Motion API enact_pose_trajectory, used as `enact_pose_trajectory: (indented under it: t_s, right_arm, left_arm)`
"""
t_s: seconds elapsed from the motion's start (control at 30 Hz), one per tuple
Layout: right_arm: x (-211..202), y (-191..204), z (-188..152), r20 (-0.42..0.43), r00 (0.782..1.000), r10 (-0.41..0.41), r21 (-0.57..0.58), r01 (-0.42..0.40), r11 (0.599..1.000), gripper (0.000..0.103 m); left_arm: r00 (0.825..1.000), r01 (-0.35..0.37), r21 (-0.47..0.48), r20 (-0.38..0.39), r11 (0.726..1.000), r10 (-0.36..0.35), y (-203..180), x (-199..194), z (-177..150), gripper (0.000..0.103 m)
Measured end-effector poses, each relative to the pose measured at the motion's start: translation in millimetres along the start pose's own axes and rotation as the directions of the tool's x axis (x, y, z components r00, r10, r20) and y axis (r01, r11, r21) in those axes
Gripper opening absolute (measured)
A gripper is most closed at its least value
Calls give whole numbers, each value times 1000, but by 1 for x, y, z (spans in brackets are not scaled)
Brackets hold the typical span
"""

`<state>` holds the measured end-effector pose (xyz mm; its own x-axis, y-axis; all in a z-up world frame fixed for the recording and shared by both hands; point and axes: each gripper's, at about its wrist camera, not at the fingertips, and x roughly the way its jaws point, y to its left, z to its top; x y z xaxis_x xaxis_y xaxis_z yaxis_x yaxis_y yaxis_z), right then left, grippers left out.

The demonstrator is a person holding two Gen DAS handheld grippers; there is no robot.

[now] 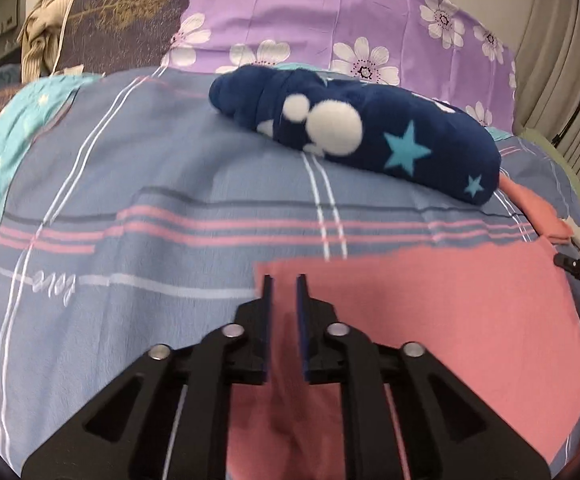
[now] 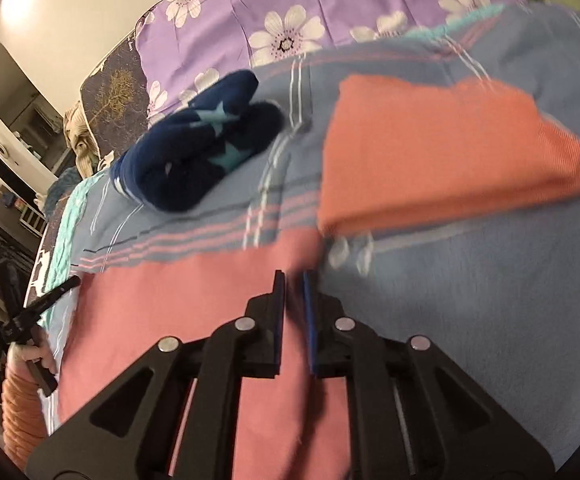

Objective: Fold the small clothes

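Left wrist view: left tool sits over the left edge of the pink garment, fingers narrowly apart; pink cloth shows in the gap, but whether it is pinched cannot be told. The pink garment lies flat on the striped blue bedsheet. Beyond the pink garment, a rolled navy star-print garment rests on the sheet, with the purple floral cover behind it. Right of the navy roll, an edge of the folded orange garment is visible. Right wrist view: the left tool appears at the pink garment's far left edge. Right tool is at the pink garment's right edge, fingers a narrow gap apart, grip on cloth not discernible. Navy roll lies beyond the pink garment; folded orange garment lies beyond and right of it, on the sheet. Both views motion-blurred.
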<state>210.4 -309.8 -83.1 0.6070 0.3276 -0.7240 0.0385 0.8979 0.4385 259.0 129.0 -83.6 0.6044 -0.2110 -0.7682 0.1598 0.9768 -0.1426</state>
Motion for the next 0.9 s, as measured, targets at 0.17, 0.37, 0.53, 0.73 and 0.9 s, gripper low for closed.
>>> enact_pose_trajectory:
  t_s: [0.17, 0.37, 0.53, 0.73, 0.9]
  right_arm:
    - [-54, -12, -49, 37, 999, 9, -12, -9, 1000, 20]
    - [-111, -28, -133, 38, 999, 23, 43, -24, 999, 24]
    - [-136, -25, -175, 25, 999, 38, 67, -39, 997, 26]
    - [-151, -8, -195, 19, 998, 60, 31, -61, 998, 32]
    - [-156, 1, -208, 18, 997, 75, 31, -76, 997, 34]
  left_arm:
    - [991, 89, -40, 102, 995, -84, 16, -72, -43, 35]
    - [977, 195, -28, 97, 980, -191, 14, -139, -131, 40]
    - [967, 250, 5, 39, 968, -250, 0, -154, -182, 40]
    - [979, 200, 160, -5, 967, -202, -29, -147, -205, 36]
    - [990, 144, 214, -33, 966, -140, -33, -132, -202, 1]
